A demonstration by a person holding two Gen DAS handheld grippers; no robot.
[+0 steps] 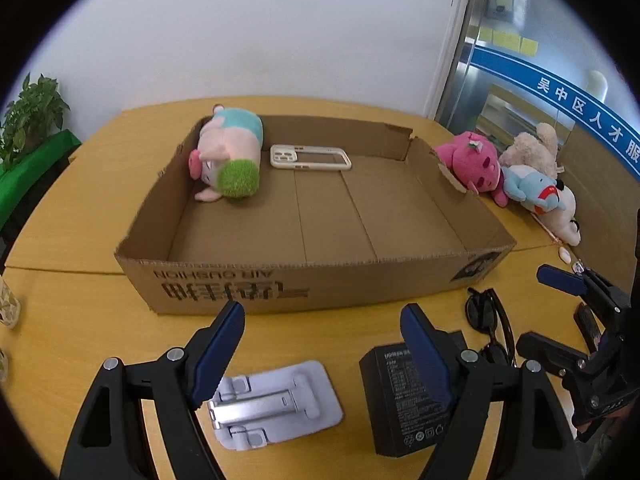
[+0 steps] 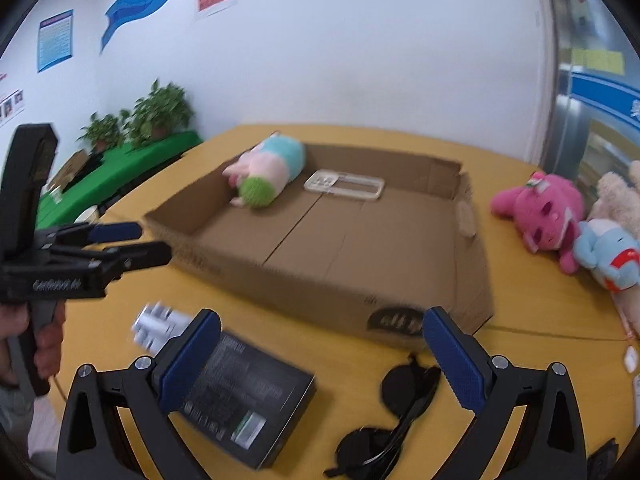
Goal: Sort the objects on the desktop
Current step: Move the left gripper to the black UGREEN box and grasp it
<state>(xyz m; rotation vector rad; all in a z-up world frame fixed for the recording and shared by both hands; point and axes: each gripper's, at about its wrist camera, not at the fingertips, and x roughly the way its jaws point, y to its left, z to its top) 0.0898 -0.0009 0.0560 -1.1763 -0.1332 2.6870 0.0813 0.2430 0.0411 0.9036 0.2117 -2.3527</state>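
A shallow cardboard box (image 1: 320, 276) (image 2: 280, 280) lies on the yellow table, holding a pink pig plush (image 1: 230, 156) (image 2: 268, 176) and a white phone case (image 1: 310, 157) (image 2: 344, 184). In front of it lie a silver phone stand (image 1: 272, 404) (image 2: 156, 326), a black charger (image 1: 400, 404) (image 2: 248, 396) and black sunglasses (image 1: 486, 316) (image 2: 400, 408). My left gripper (image 1: 324, 356) (image 2: 148, 242) hangs open above the stand and charger, nothing between its fingers. My right gripper (image 2: 320, 364) (image 1: 548, 316) is open over the charger and sunglasses, holding nothing.
Right of the box lie a pink plush (image 1: 472, 164) (image 2: 536, 216), a blue plush (image 1: 528, 188) (image 2: 608, 252) and a beige plush (image 1: 532, 148). Potted plants (image 2: 160, 112) stand on a green-covered table at the left. A glass door is at the right.
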